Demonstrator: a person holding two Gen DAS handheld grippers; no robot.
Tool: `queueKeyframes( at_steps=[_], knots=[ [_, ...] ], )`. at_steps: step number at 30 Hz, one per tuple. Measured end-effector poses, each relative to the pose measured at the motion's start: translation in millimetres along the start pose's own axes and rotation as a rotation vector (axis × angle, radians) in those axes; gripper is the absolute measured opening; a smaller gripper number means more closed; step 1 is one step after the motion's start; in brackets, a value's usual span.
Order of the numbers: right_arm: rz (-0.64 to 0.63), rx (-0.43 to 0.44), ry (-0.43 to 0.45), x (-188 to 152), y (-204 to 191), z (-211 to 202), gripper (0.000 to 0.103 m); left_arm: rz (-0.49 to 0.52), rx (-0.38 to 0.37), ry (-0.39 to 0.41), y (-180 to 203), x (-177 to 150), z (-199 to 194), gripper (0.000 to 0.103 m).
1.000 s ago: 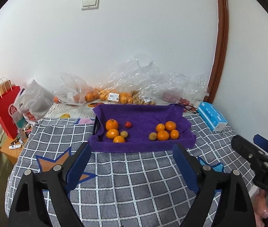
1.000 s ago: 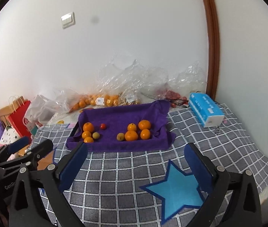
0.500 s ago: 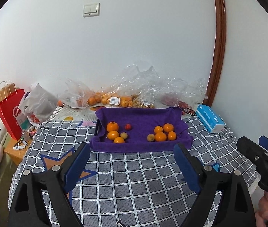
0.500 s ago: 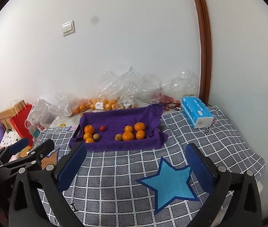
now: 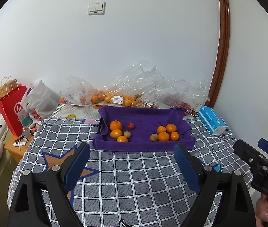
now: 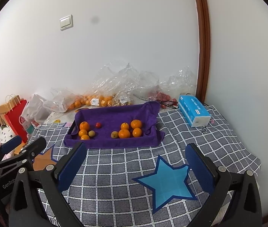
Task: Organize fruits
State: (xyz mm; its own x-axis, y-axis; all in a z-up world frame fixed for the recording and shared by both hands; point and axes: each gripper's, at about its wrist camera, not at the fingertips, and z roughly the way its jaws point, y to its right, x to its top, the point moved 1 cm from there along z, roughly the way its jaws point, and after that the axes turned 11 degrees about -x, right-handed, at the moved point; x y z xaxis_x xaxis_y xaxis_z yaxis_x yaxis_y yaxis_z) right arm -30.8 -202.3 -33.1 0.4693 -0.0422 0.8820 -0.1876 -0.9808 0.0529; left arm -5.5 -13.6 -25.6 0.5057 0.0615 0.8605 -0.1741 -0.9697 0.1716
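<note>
A tray lined with a purple towel (image 5: 143, 145) (image 6: 115, 143) sits on a checked blanket. Its left side holds three oranges (image 5: 116, 125) (image 6: 84, 126), a small red fruit (image 5: 131, 126) (image 6: 98, 125) and a small brownish fruit (image 5: 127, 134). Its right side holds several oranges (image 5: 163, 136) (image 6: 124, 133) and a brownish fruit (image 5: 154, 137) (image 6: 114, 134). My left gripper (image 5: 132, 151) stands open and empty, short of the tray's near edge. My right gripper (image 6: 136, 151) is likewise open and empty, also in front of the tray.
Clear plastic bags of oranges (image 5: 113, 98) (image 6: 96, 100) and red fruits (image 6: 162, 96) lie along the wall behind the tray. A blue tissue pack (image 5: 211, 122) (image 6: 193, 112) lies at the right. A red paper bag (image 5: 12, 107) stands at the left bed edge.
Both views have pulled back a little from the tray, which looks smaller and farther now. Both grippers have stayed open and empty.
</note>
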Motion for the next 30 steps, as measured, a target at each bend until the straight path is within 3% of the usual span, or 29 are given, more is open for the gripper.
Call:
queueKeyframes(
  at_steps=[30],
  knots=[
    [-0.012,0.003,0.005,-1.0,-5.7,-0.4,0.102,-0.011,0.009,0.009,-1.2,1.0,-3.7,0.089]
  ],
)
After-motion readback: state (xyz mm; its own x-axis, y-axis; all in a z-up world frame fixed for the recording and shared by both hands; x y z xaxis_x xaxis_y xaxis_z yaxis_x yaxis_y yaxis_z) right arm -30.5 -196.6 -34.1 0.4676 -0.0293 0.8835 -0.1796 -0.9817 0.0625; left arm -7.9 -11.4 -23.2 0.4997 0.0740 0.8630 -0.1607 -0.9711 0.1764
